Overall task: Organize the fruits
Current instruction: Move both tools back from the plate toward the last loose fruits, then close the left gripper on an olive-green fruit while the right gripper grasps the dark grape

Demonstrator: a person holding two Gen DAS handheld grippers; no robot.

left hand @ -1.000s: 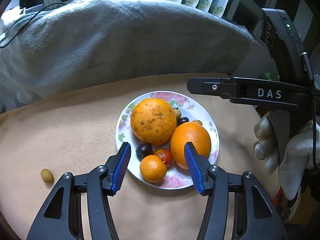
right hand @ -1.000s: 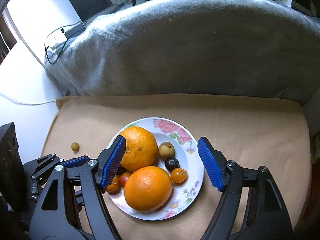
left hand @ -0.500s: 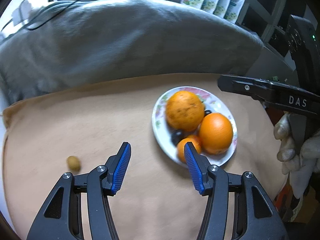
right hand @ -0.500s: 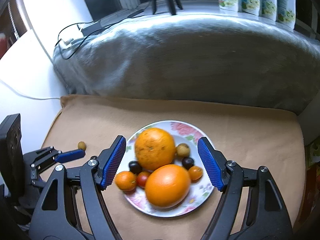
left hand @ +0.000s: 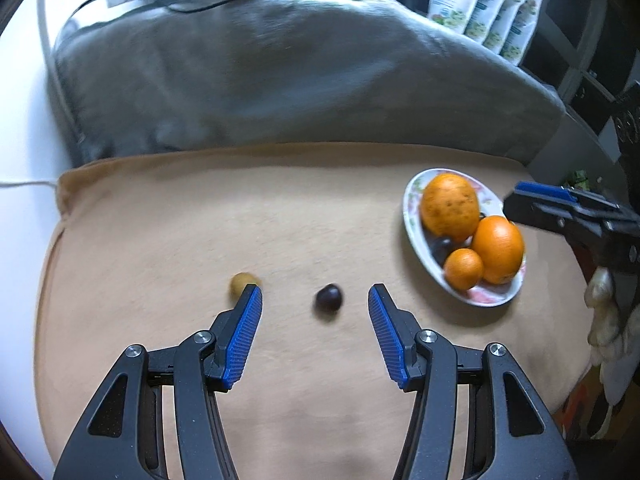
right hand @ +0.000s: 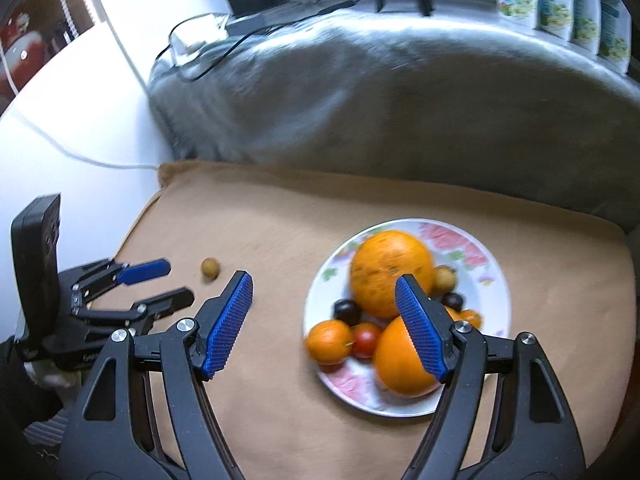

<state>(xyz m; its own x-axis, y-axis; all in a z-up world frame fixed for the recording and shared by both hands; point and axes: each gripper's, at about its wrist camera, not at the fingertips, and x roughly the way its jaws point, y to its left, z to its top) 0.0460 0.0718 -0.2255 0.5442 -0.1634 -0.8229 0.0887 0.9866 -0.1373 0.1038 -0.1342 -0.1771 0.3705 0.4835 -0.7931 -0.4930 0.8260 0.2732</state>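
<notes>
Fingers of the left gripper (left hand: 315,300) stand wide apart with nothing held, and a small dark fruit (left hand: 328,298) lies on the tan cushion (left hand: 160,240) between their tips, touching neither pad; the spread looks set to bracket it for a pinch. Just beside the left pad sits a small tan fruit (left hand: 242,282), partly hidden by that pad, close enough that a closing stroke could nudge it. Fingers of the right gripper (right hand: 324,292) are likewise wide and empty, hanging over the near-left rim of the floral plate (right hand: 480,248), probably waiting in reserve over the collection point. Plate contents: a speckled large orange (right hand: 390,270), a smooth orange (right hand: 400,360) partly behind the right pad, a small mandarin (right hand: 329,340), a red cherry tomato (right hand: 366,340), dark small fruits and one tan one; motion blur makes the small-fruit count uncertain. Judgement: plate serves as the gathering spot, and two strays are left on the cushion well apart from it. Soft cushion under the fruit may give and let the round piece roll under a descending pad. A grey blanket (left hand: 280,80) lies heaped behind the cushion, with pouches (left hand: 484,12) beyond it.
</notes>
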